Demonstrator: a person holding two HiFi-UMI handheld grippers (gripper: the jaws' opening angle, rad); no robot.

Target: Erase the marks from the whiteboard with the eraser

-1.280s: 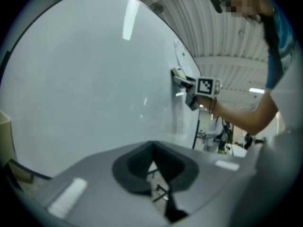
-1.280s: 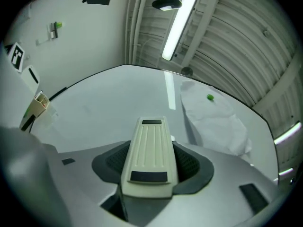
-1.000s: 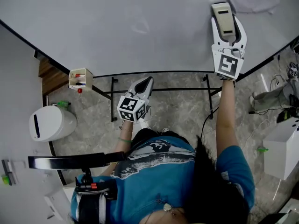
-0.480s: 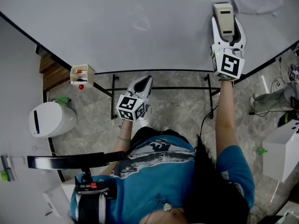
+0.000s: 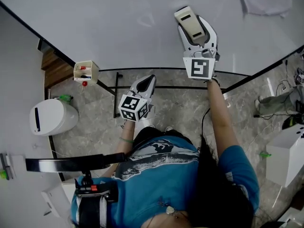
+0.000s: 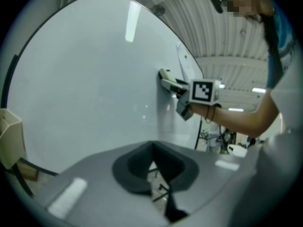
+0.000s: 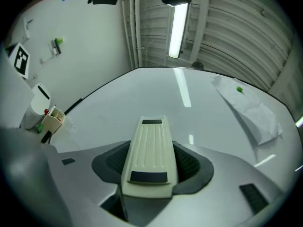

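The right claw (image 5: 195, 32) is clamped on the eraser (image 5: 190, 22), which lies lengthwise along the claw and is pressed flat to the whiteboard (image 5: 109, 27), while the left claw (image 5: 145, 86), closed and empty, hangs well below the board's edge.

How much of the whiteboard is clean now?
Nearly all: the whiteboard looks blank. The right hand-held gripper holds the eraser on it; the left hand-held gripper is shut, empty. Remaining: maybe one faint smudge near the eraser.
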